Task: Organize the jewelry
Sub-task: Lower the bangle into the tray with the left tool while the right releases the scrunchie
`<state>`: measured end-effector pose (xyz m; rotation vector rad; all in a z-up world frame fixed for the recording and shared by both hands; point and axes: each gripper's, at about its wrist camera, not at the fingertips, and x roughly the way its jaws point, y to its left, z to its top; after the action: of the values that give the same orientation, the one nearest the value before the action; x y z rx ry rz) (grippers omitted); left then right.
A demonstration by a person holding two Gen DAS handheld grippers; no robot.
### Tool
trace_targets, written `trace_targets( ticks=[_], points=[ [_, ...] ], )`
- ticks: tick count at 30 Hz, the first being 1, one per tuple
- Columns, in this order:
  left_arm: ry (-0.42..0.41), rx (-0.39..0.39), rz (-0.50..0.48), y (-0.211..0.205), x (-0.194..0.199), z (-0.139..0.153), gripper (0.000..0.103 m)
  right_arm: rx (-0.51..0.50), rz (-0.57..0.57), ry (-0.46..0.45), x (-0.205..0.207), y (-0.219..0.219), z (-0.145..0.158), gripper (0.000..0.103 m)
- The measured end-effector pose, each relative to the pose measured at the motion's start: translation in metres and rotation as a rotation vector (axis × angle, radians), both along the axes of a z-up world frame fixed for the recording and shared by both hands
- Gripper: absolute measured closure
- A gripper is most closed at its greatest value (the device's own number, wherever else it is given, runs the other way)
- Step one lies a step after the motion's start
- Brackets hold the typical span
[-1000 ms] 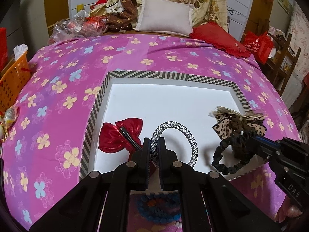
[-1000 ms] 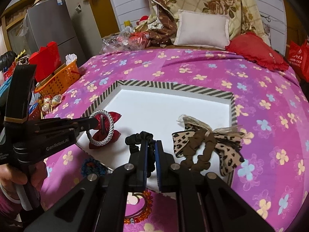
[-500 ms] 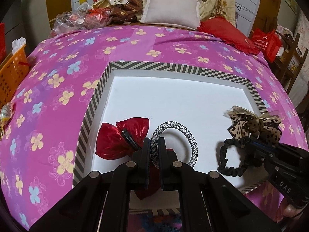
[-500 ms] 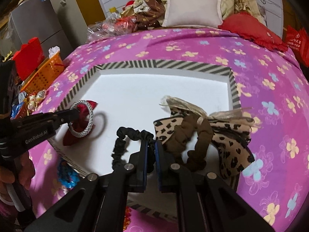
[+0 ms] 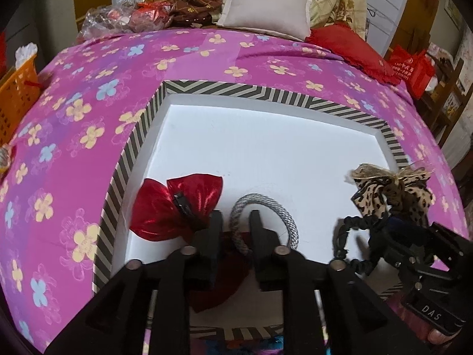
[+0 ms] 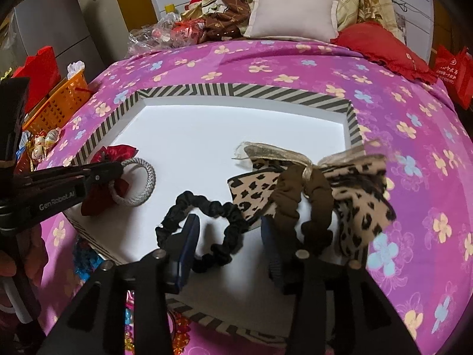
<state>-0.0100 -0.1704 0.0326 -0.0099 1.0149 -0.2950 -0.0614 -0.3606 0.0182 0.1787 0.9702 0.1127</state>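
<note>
Left gripper [image 5: 233, 222]: low at 6 o'clock over the tray's near edge, jaws parted, one finger on each side of the grey braided hair tie without pinching it.
Grey braided hair tie [image 5: 263, 222]: lies on the white tray floor, its near-left arc between the left jaws, its lower part over a dark red fold of the bow.
Red satin bow clip [image 5: 174, 210]: in the tray's near-left corner at about 8 o'clock, touching the left finger; a dark clip crosses its middle.
Right gripper [image 6: 229, 236]: jaws wide apart, straddling the black scrunchie and gripping nothing.
Black scrunchie [image 6: 207, 230]: flat on the tray floor near its front edge, its loop around the left blue-padded finger, its right side touching the leopard bow.
Leopard-print bow scrunchie [image 6: 313, 195]: at 3 o'clock, draped over the tray's right wall, its brown ruffled ring just beside the right finger.
Striped tray [image 5: 266, 88]: white inside, black-and-cream rim, sitting on the bed.
Bed [image 5: 74, 103]: magenta floral cover all round the tray.
Orange basket [image 6: 59, 100]: at 10 o'clock, off the bed's left side.
White pillow [image 5: 266, 11]: at 12 o'clock against the headboard, a red cushion [image 5: 348, 47] just to its right.
</note>
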Motion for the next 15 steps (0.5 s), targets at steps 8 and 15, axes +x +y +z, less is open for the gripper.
trace_targets(
  ticks=[8, 15],
  points=[
    [-0.043, 0.005, 0.019, 0.004, -0.013, 0.016, 0.092, 0.029, -0.003, -0.042, -0.013, 0.002, 0.017, 0.047],
    [-0.101, 0.031, 0.038, 0.009, -0.032, 0.029, 0.092, 0.009, 0.008, -0.079, -0.030, 0.012, 0.031, 0.039]
  ],
)
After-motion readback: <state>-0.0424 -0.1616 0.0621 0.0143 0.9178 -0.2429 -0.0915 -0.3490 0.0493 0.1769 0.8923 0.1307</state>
